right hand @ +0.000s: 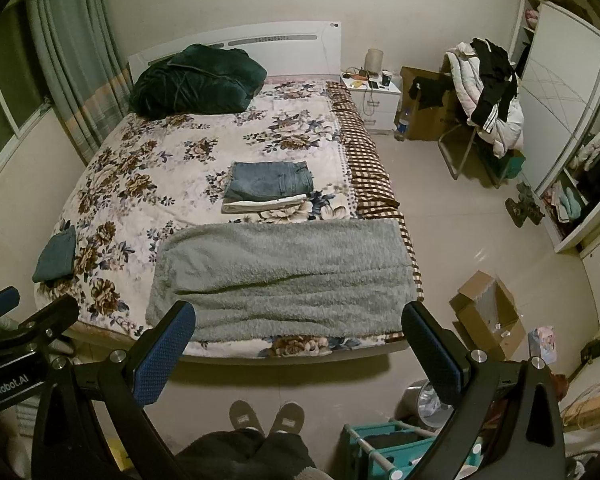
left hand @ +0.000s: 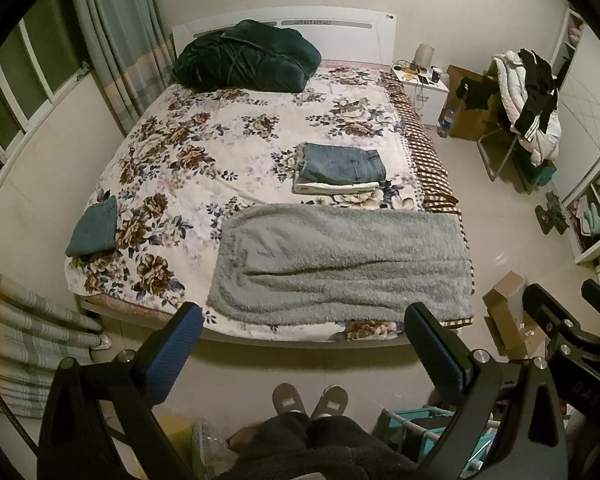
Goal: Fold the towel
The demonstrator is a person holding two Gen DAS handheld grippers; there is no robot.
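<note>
A fluffy grey towel lies spread flat across the foot of the bed, its long side along the near edge, with a few creases. My left gripper hovers open above the floor just short of the towel's near edge, holding nothing. My right gripper is likewise open and empty in front of that edge. In the left wrist view the right gripper shows at the right border. The left gripper pokes in at the left border of the right wrist view.
The floral bedspread carries folded jeans on a white cloth, a small folded blue cloth and a dark green blanket. A person's slippered feet stand on the floor. Cardboard box, clothes-laden chair, nightstand, wardrobe.
</note>
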